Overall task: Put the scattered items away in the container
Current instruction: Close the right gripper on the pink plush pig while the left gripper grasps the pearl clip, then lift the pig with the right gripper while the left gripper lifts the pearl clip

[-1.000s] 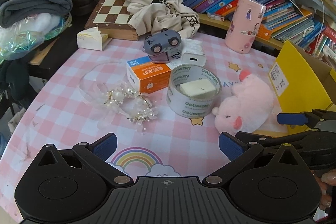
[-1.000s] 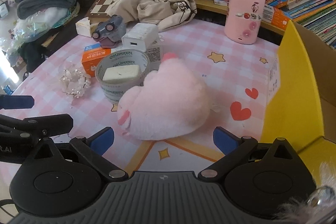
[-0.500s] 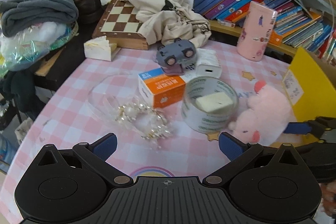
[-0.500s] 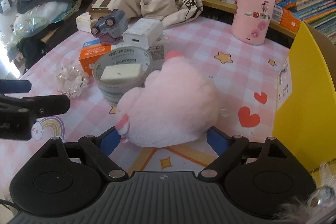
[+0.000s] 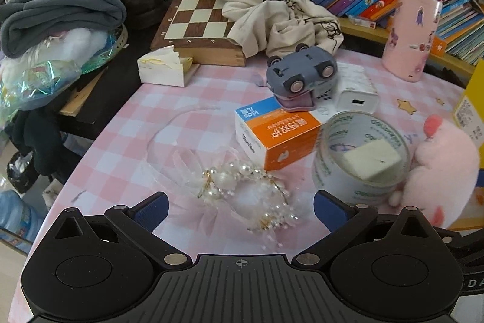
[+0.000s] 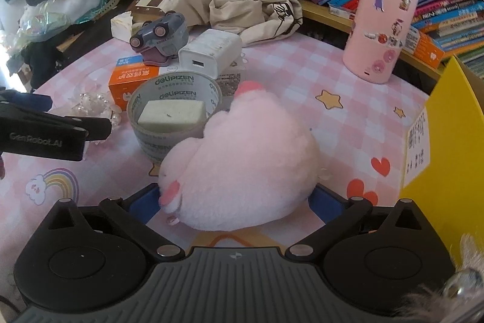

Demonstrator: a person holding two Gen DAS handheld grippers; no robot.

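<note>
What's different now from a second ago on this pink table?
Both tongs came down and forward. The right tongs closed in on the pink plush toy, which now sits between its opening jaws, not yet gripped. The left tongs moved toward the pearl hairpiece, open, holding nothing. The tape roll, orange box and toy car stayed put.

Left wrist view: looks steeply down, close over pearl headband [image 5: 242,186]. Right wrist view: same tilt, close behind pink plush [image 6: 242,168]. Both share tape roll [image 5: 361,155], orange box [image 5: 278,135], chessboard [image 5: 199,20].
</note>
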